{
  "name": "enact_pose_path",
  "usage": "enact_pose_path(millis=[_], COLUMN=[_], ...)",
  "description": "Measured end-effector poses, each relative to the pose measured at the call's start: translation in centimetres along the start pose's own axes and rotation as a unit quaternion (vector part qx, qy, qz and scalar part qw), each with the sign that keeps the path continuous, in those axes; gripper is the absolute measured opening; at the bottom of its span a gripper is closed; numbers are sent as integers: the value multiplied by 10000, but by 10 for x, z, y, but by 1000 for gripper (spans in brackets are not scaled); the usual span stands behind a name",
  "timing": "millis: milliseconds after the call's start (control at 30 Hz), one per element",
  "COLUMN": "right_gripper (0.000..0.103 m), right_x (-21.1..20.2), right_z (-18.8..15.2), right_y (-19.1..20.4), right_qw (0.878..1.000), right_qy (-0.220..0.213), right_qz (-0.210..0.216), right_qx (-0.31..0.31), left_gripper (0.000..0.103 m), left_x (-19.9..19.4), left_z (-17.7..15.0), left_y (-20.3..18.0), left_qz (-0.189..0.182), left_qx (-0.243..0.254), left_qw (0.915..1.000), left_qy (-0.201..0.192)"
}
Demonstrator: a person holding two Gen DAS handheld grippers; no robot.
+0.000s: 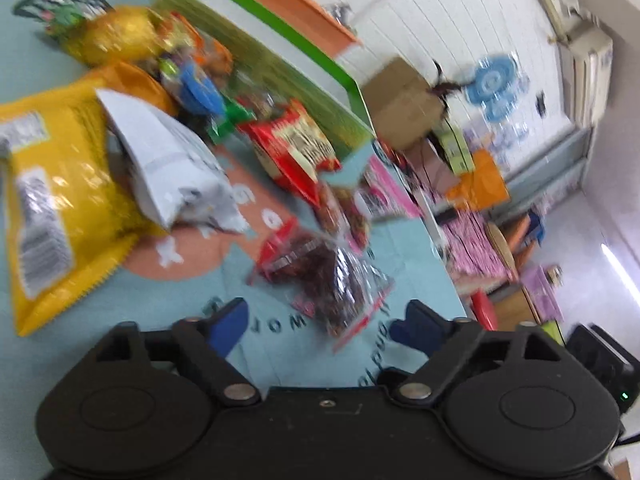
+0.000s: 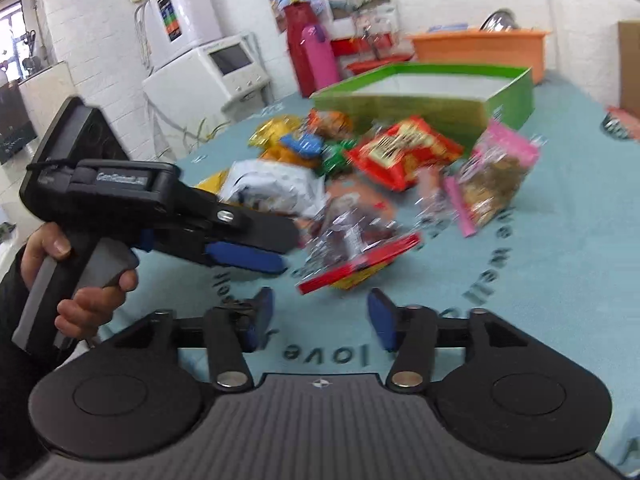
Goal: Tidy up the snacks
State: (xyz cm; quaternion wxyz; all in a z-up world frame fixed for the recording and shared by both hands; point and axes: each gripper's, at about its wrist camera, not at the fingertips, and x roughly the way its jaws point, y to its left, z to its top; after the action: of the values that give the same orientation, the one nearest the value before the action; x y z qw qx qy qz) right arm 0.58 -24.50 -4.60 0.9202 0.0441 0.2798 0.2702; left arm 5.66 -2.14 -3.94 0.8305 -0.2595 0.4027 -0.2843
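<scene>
Boxes: one green box (image 2: 432, 98), one orange bin (image 2: 480, 50). Snack packets: roughly ten; blur prevents exact count.

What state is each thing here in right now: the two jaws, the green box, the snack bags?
Left gripper: jaws wide open, holding nothing.
Right gripper: jaws wide open, holding nothing.
Green box: open-topped, looks empty.
Clear bag with red edge: lying on the cloth, ungripped.
Red snack bag: lying beside the box.

The teal tablecloth (image 2: 560, 264) carries dark printed letters, among them the word "love". The snack packets' print is too blurred to read.
</scene>
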Motion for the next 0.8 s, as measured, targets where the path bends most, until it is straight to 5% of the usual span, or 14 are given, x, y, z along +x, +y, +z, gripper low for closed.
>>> enact_pose_path(millis=[200, 367, 700, 733, 800], right_gripper=[103, 103, 85, 84, 70], right_x=[19, 47, 42, 39, 35], right_z=[18, 19, 12, 13, 17], right_y=[-7, -17, -4, -2, 4], right_qw=[9984, 9996, 9997, 9997, 9996], right_qy=[-168, 112, -47, -69, -182], right_qz=[-140, 264, 250, 214, 207], right_qx=[-524, -49, 63, 35, -107], left_gripper=[103, 103, 103, 88, 82], left_x=[12, 28, 49, 47, 43], left_z=[10, 15, 10, 9, 12], left_y=[-2, -11, -31, -32, -36], left_qz=[199, 216, 643, 553, 479], left_qx=[15, 316, 1062, 1082, 1095], left_qw=[9997, 9992, 9921, 9924, 9926], left_qy=[-153, -128, -180, -215, -228])
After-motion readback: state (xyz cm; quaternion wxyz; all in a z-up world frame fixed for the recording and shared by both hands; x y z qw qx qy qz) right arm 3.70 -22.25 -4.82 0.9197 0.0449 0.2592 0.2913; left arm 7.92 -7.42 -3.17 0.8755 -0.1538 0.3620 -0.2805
